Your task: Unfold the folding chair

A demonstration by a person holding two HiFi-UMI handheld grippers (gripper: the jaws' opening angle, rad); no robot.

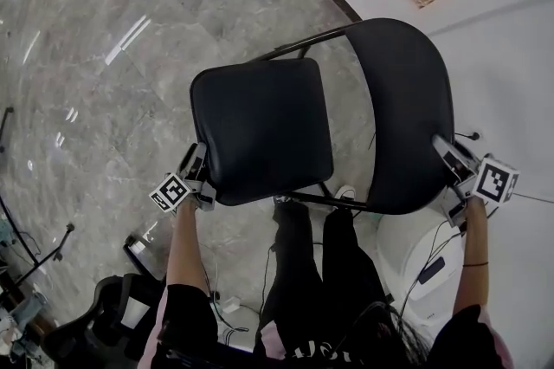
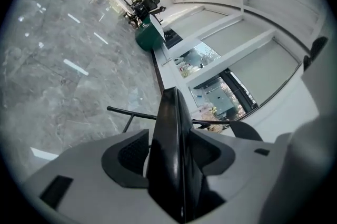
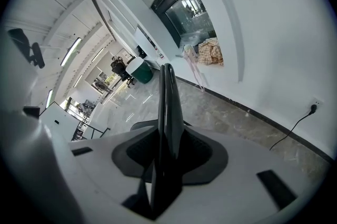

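From my head view the polished grey marble floor (image 1: pixel 112 55) fills most of the picture, veined and glossy with streaks of ceiling light. The folding chair (image 1: pixel 320 125) sits close to the floor's dark curved border, where the marble meets a plain white surface (image 1: pixel 511 55). The chair looks opened out. Its backrest (image 1: pixel 407 116) is a long, rounded black panel with a smooth matte skin. Its seat (image 1: pixel 260 129) is a squarish black cushion with soft corners and a faint sheen, and it faces up at me, set away from the backrest. Thin black metal tubing (image 1: pixel 299 47) runs between the two and under the seat's near edge. My right gripper (image 1: pixel 450 152) is clenched on the near end of the backrest, whose thin edge runs straight up between the grey pads. My left gripper (image 1: pixel 195 161) grasps the seat's left near corner, the padded edge wedged between its jaws.
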